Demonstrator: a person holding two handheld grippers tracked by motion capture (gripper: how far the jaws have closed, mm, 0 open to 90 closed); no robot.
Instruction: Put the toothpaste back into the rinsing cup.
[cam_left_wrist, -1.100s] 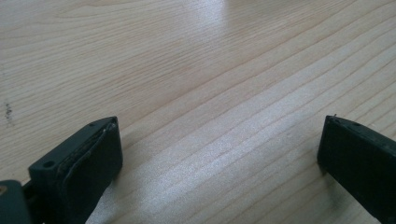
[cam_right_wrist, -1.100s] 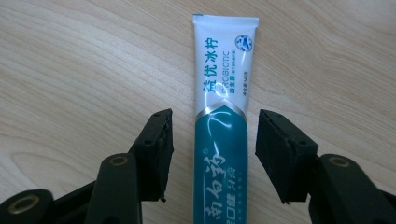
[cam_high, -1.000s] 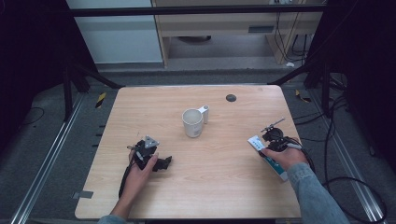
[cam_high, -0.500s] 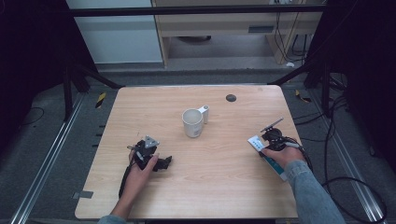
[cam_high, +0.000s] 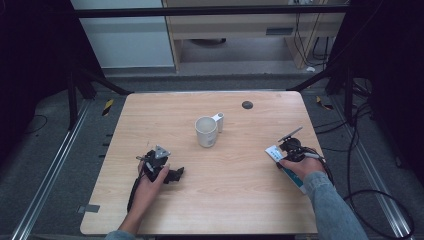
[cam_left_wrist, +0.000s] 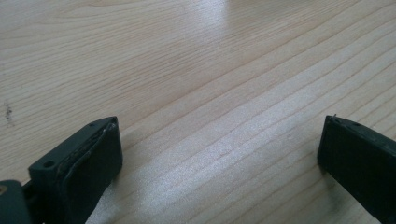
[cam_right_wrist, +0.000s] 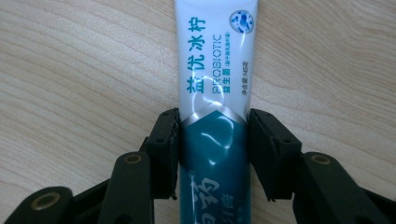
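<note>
A white and teal toothpaste tube (cam_right_wrist: 215, 70) lies flat on the wooden table (cam_high: 240, 200) near its right edge, its white end (cam_high: 273, 151) sticking out past the hand. My right gripper (cam_right_wrist: 214, 126) straddles the tube where white turns to teal, both jaws pressed against its sides. In the high view that gripper (cam_high: 289, 149) sits under a hand in a grey sleeve. My left gripper (cam_high: 176, 175) rests low on the table at the front left, jaws wide apart. Between its jaws (cam_left_wrist: 219, 144) there is bare wood.
A cream mug (cam_high: 206, 131) stands upright near the table's middle, handle to the back right. A small black disc (cam_high: 247, 104) lies near the far edge. Cables trail off the table's right side (cam_high: 350, 165). Dark frame posts stand beyond the table's far corners.
</note>
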